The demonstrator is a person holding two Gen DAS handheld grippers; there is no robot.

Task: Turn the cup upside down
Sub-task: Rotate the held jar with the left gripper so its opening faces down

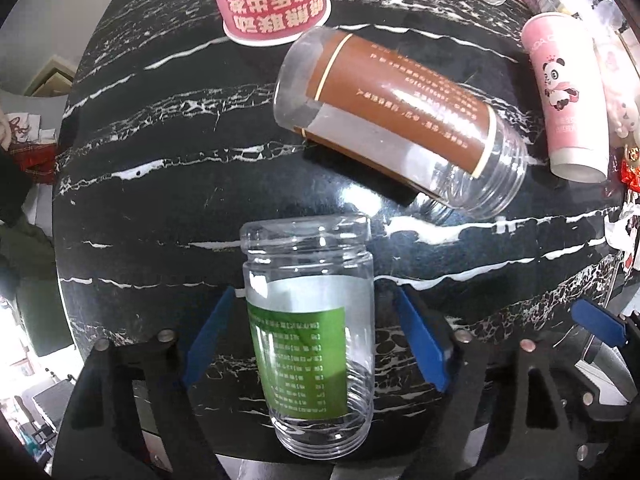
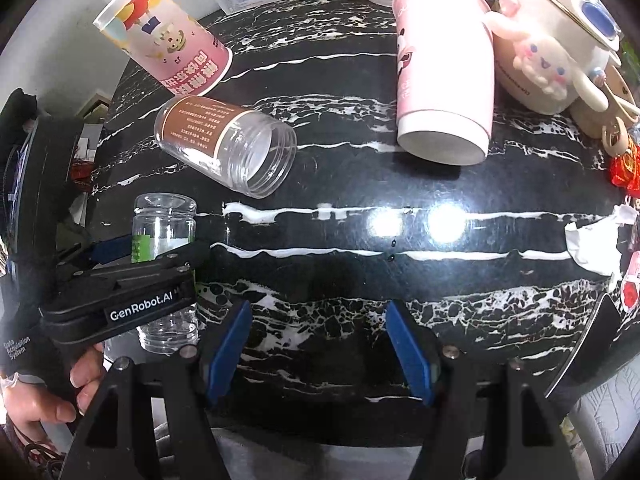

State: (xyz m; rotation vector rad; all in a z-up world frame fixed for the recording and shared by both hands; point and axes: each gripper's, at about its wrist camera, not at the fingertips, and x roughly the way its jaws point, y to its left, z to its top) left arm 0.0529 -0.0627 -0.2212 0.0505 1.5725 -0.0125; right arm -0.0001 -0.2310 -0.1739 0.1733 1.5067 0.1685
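I judge the flip done: green-label jar (image 1: pixel 310 336) stands mouth-down between my wide-open, empty left gripper (image 1: pixel 314 350), brown jar (image 1: pixel 400 120) toppled at one o'clock.

On the table (image 2: pixel 460 280), the green-label jar (image 1: pixel 310 340) stands mouth-down between the spread fingers of the left gripper (image 1: pixel 314 344), touching neither. Behind it the brown-label jar (image 1: pixel 400 120) lies on its side, with 2 paper cups beyond: the cartoon cup (image 2: pixel 164 36) behind-left, the panda cup (image 2: pixel 442 76) to the right.
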